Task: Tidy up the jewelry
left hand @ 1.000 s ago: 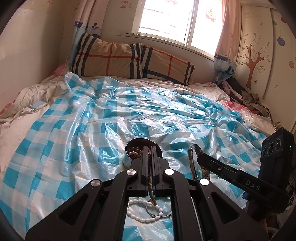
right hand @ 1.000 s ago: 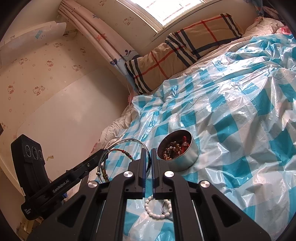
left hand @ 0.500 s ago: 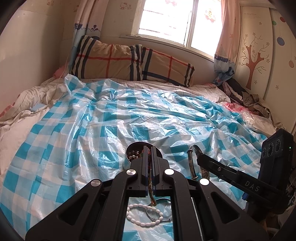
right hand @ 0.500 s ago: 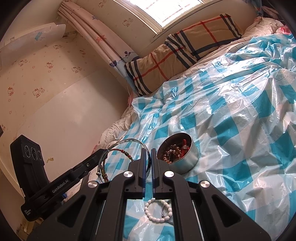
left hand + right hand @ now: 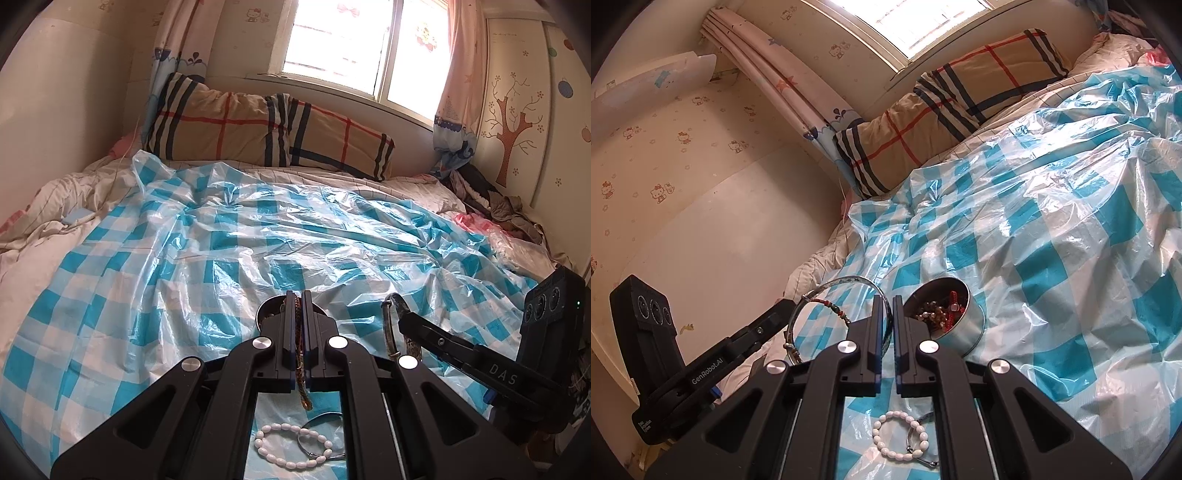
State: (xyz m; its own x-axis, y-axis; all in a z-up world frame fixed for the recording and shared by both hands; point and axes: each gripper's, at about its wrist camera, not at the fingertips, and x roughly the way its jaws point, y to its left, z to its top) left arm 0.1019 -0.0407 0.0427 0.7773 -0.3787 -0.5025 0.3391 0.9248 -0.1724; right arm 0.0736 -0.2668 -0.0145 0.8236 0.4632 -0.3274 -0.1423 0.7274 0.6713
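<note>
The bed fills both views, under a blue-checked plastic sheet; a plaid pillow lies at its far edge, at 12 o'clock in the left view, below the window.

The left gripper has its fingers pressed together on a braided cord, which runs between them and hangs out behind; seen from the right wrist, the same gripper comes in at 8 o'clock with a hoop and a beaded strand at its tip, though how these are gripped I cannot tell.

The right gripper has its fingers drawn nearly together with only a thin gap; the hoop's rim passes beside its left finger, and whether it is pinched I cannot tell; in the left view a patterned bangle sits at that gripper's tip at 4 o'clock.

A round tin of mixed beads stands on the sheet just beyond the right fingers at 1 o'clock; in the left view it is mostly hidden behind the fingers.

A white bead bracelet lies on the sheet near the bottom of both views, at 6 o'clock, touching a thin metal ring.
</note>
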